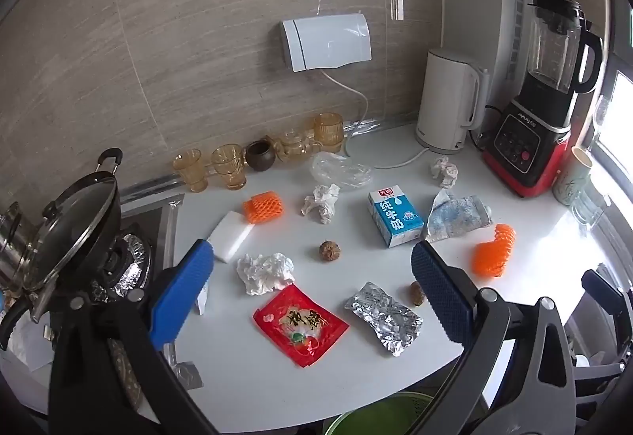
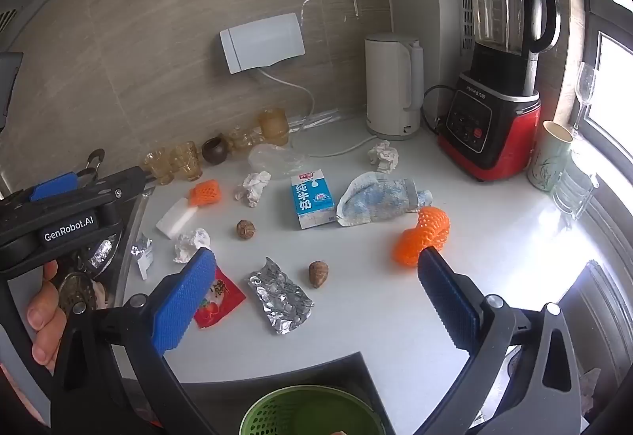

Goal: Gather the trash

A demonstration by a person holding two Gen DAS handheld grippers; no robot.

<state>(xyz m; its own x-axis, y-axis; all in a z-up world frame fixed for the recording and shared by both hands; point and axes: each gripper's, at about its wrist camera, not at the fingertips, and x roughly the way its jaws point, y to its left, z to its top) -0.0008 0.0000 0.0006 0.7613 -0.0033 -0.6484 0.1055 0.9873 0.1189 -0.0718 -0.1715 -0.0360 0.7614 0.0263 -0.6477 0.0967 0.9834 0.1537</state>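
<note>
A smooth, matt white countertop point(image 1: 395, 367) carries crumpled paper tissue point(image 1: 264, 272), a creased, shiny foil wrapper point(image 1: 383, 317), a glossy red plastic packet point(image 1: 299, 323), orange foam netting point(image 1: 493, 251), a printed milk carton point(image 1: 394, 216) and a worn cloth point(image 1: 455, 216). Amber ribbed glass cups point(image 1: 228, 166) line the matt stone-look wall tiles point(image 1: 158, 51).

Both tilt forward and downward. The left hand-held gripper point(image 1: 312, 292) has its blue fingers spread wide, nothing between them. The right hand-held gripper point(image 2: 316, 296) likewise gapes empty; a hand point(image 2: 43, 312) grips the left one's handle.
</note>
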